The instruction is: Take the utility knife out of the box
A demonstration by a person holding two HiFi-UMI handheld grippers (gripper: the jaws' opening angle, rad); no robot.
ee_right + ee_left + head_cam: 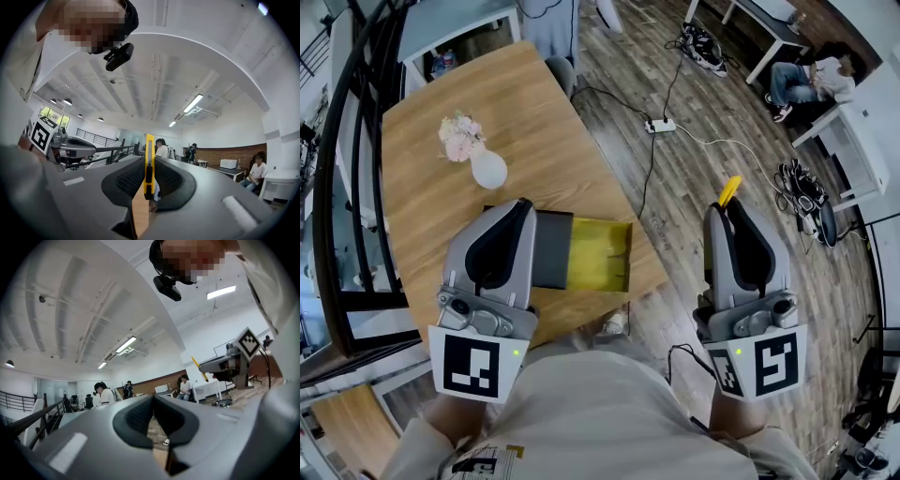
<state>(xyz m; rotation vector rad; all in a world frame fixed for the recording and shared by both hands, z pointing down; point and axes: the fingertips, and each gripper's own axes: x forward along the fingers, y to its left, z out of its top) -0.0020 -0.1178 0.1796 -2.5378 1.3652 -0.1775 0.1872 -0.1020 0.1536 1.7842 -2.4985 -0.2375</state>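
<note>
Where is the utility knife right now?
In the head view the knife is clamped in the right gripper, over the floor right of the yellow box.

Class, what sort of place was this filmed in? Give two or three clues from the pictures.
Probably an open-plan office or lab. There are white desks with a seated person, a white power strip lying on the wood-plank floor, and long ceiling strip lights.

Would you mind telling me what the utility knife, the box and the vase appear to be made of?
The utility knife has a smooth yellow moulded body with a black slider, so it is apparently plastic. The box is flat matte yellow inside, perhaps card or thin plastic; I cannot tell which. The vase is white and slightly glossy, probably glazed ceramic.
</note>
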